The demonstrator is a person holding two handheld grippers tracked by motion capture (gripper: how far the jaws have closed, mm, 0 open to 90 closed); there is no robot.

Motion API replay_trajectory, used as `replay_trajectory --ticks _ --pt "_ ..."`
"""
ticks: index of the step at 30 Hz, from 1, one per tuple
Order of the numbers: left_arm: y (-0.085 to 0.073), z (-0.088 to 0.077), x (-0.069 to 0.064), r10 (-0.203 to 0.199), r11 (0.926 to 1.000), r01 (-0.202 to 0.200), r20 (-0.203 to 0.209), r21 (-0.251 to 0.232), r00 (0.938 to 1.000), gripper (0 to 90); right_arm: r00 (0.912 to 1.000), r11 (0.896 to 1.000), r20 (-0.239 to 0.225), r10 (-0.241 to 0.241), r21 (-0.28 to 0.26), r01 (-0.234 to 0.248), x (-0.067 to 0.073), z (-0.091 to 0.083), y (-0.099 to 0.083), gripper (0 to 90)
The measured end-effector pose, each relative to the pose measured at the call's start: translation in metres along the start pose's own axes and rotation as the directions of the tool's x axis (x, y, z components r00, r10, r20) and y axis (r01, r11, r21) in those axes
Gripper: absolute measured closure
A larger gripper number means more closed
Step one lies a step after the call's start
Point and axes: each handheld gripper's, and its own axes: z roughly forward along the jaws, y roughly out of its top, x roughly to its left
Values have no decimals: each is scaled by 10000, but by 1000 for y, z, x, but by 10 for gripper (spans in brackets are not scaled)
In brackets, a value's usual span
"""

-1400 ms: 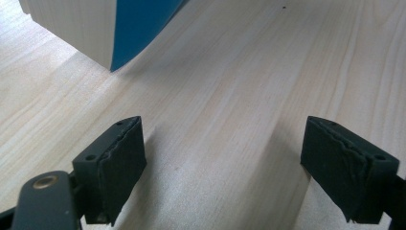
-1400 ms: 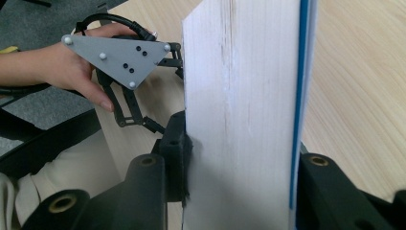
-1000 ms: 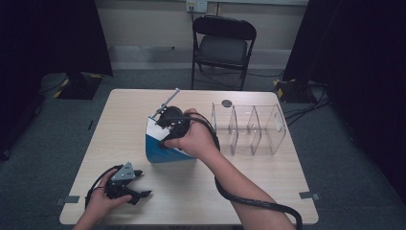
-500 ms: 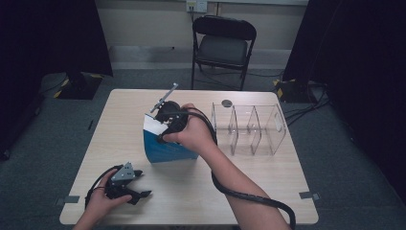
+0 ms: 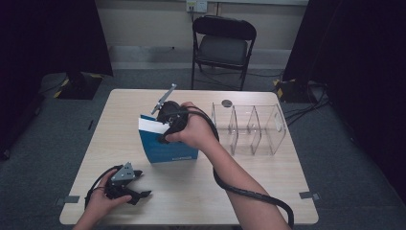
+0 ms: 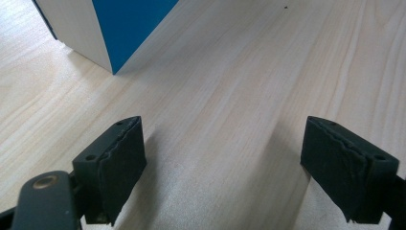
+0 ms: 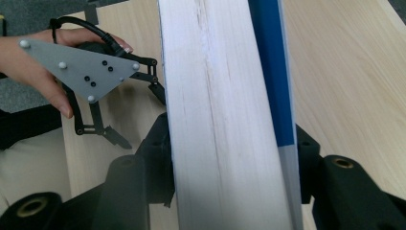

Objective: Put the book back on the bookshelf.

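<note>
A thick blue book (image 5: 170, 146) stands tilted on its lower edge in the middle of the table (image 5: 239, 182). My right gripper (image 5: 165, 129) reaches over its top, and the white page block (image 7: 220, 120) and blue cover (image 7: 270, 72) run up between its jaws. The jaws have just been opening, but both pads (image 7: 160, 158) still lie against the book's faces. My left gripper (image 5: 136, 187) rests near the front left of the table, open. Its pads (image 6: 117, 163) stand wide apart over bare wood, with the book's corner (image 6: 115, 33) farther off.
A clear plastic rack with several compartments (image 5: 251, 127) stands to the right of the book. A small dark disc (image 5: 227, 103) lies behind it. A folding chair (image 5: 222, 45) stands beyond the table's far edge. A black cable (image 5: 249, 191) trails from the right gripper along the forearm.
The right hand has shifted slightly left with the book, which now stands a bit steeper. The left hand and its gripper have kept still.
</note>
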Motion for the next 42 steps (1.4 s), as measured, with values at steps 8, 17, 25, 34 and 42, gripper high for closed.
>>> replay_trajectory --ticks 8,17,25,34,42 --pt "0 0 0 3 10000 -3 13 9 10000 148 9995 9995 85 298 126 -299 6 -4 -1 607" --pt "0 0 0 -37 10000 37 -2 -14 10000 146 9891 9891 -142 1465 157 -1463 4 -19 -8 609" --pt "0 0 0 -36 10000 36 -6 -26 10000 146 9897 9897 124 1426 -122 -1424 6 -20 -17 589" --pt "-1 -1 0 47 10000 -47 -49 28 10000 146 9959 9947 224 872 -564 -858 3 -25 -22 516" --pt "-1 -1 0 37 10000 -37 -84 5 10000 146 9975 9934 52 701 -915 -693 -2 -28 -32 467"
